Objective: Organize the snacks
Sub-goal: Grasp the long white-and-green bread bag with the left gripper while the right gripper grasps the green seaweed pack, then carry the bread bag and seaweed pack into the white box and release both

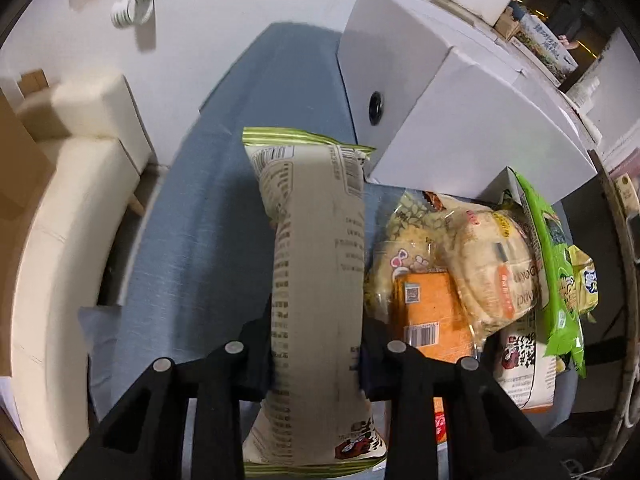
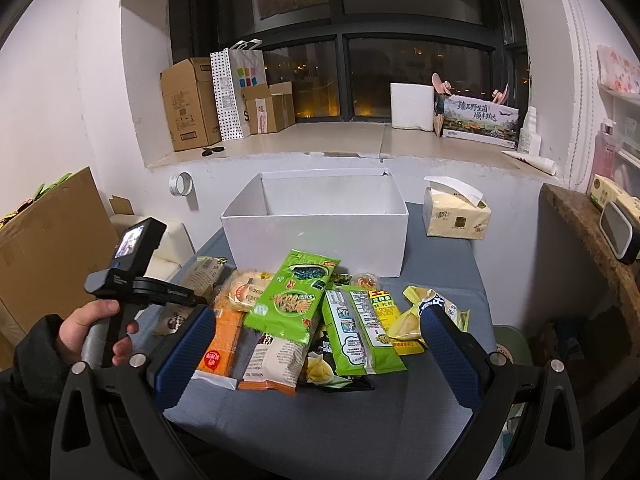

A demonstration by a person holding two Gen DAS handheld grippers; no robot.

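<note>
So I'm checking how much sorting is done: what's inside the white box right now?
From the right wrist view, the white box shows only bare white inner walls, with no snacks visible. Its floor is hidden behind the front wall, so anything lying flat there can't be seen.

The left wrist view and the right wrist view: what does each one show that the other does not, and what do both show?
Only the left wrist view shows the left gripper with its jaws shut on a beige snack bag, printed back facing the camera.

Only the right wrist view shows the right gripper with its jaws wide open, the inside of the white box, a tissue pack and the window sill.

Both show the white box, the blue tablecloth and the snack pile, including the green packet.
</note>
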